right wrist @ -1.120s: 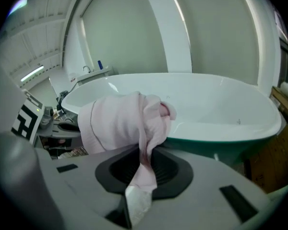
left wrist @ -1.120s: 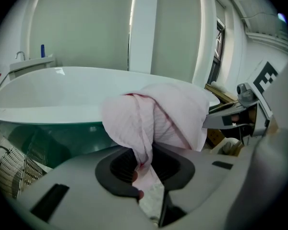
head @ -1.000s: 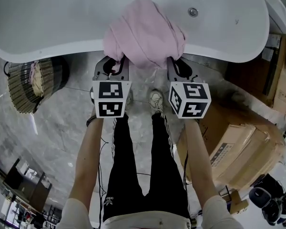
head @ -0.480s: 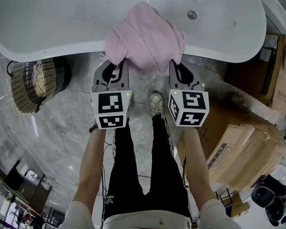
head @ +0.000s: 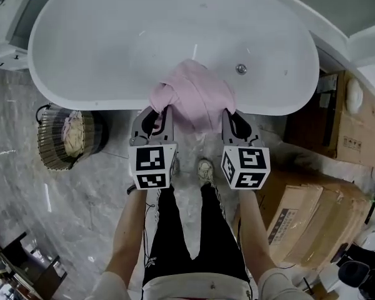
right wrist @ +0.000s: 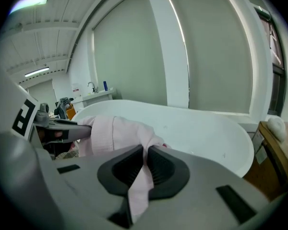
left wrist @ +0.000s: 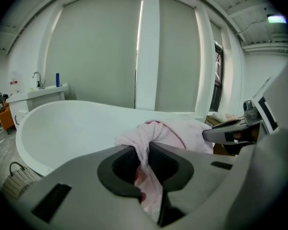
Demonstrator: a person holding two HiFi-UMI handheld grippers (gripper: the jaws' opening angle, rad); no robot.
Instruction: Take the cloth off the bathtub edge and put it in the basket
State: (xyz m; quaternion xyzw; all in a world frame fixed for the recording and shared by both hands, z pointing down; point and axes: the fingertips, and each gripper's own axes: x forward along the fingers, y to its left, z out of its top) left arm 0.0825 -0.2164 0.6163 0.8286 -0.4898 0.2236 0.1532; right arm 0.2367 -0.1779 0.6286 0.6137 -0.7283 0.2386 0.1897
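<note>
Pink cloth (head: 197, 95), pinched in just-tightening jaws of left gripper (head: 157, 114) and right gripper (head: 232, 119), apparently off bathtub edge (head: 94, 102); carry to basket (head: 50, 144) at 9 o'clock outstanding.

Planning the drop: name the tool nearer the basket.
The left tool: the wicker basket stands on that side; the right tool is nearer the cardboard boxes. Both grip the pink cloth.

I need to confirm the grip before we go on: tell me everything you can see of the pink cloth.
The cloth is pale pink, soft fabric, bunched into a rumpled bundle. It spans the left gripper and the right gripper; both pairs of jaws have just been closing and each pinches a fold, with a tail hanging past the jaws. In the head view it overlaps the near rim of the bathtub; contact there cannot be told.
</note>
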